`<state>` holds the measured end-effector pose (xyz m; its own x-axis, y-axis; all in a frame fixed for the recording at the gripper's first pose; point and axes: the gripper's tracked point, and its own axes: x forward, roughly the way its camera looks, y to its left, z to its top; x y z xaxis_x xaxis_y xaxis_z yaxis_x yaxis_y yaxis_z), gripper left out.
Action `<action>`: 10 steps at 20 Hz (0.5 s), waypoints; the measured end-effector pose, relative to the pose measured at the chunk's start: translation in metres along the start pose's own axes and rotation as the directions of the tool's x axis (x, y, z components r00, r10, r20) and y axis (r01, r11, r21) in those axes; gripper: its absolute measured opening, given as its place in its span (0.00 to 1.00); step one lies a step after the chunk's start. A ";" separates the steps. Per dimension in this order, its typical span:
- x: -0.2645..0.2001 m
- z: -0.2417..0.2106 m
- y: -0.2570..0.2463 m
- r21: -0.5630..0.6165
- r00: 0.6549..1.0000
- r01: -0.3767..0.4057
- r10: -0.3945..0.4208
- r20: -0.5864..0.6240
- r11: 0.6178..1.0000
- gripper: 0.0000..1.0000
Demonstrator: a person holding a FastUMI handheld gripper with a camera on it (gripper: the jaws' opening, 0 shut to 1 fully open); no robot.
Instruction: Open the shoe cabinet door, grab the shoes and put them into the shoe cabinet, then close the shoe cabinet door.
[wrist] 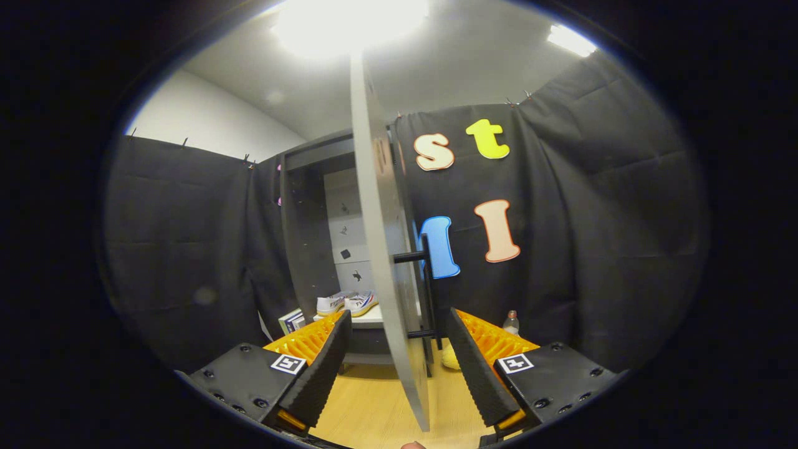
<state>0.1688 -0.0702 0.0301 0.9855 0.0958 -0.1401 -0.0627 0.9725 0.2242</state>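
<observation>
Gripper view: the claw (399,368) is spread wide, the edge of the open cabinet door (383,249) between its fingers, seemingly untouched; shoes (346,303) sit inside the cabinet (308,212).

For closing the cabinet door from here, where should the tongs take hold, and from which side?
The dark bar handle on the door, gripped from its outer face: it stands off the panel on two short posts. The open tongs now straddle the door's thin edge; shoes sit inside.

Wooden floor (374,405), white ceiling (474,68), bright lights (349,22)
</observation>
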 end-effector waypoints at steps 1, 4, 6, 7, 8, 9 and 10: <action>0.002 0.000 -0.008 0.010 1.000 0.024 -0.024 0.003 1.000 0.96; 0.007 -0.008 -0.035 0.014 0.995 0.103 -0.103 -0.002 0.995 0.96; 0.014 -0.016 -0.051 0.013 0.988 0.153 -0.153 -0.003 0.988 0.95; 0.017 -0.021 -0.059 0.004 0.983 0.183 -0.183 -0.004 0.983 0.95; 0.020 -0.027 -0.062 -0.004 0.983 0.184 -0.184 -0.010 0.983 0.95; 0.023 -0.022 -0.061 0.007 0.982 0.186 -0.187 0.028 0.982 0.95; 0.019 -0.018 -0.062 0.004 0.982 0.185 -0.185 0.041 0.983 0.97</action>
<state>0.1880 -0.1249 -0.0039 0.9857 -0.0942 -0.1399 0.1211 0.9726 0.1984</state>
